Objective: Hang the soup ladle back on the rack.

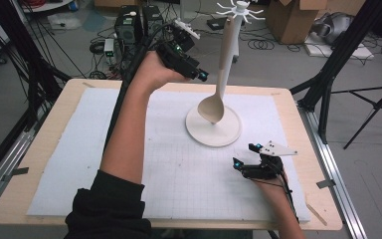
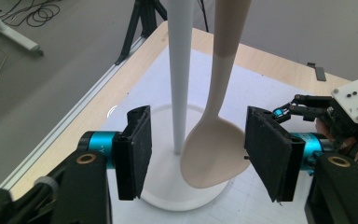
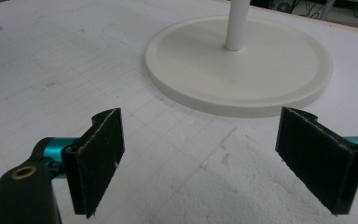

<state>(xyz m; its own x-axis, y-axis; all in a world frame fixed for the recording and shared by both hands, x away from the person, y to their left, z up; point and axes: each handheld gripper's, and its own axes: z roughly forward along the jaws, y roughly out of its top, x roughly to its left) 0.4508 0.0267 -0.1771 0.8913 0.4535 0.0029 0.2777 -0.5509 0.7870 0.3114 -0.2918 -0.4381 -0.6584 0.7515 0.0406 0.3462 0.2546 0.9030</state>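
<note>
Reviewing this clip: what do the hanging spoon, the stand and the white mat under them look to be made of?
Spoon: likely matte plastic or silicone; smooth, even beige, with a paler upper handle.
Stand: probably painted metal or plastic; uniform off-white, a soft sheen on its round base.
Mat: looks like foam board; white, gridded, its surface pitted and crumbly near the right tool.

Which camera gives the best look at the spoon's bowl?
The left gripper view: the spoon hangs close, its bowl facing the camera between the open jaws. The high view shows the whole spoon, small. The right gripper view shows the stand's base.
</note>
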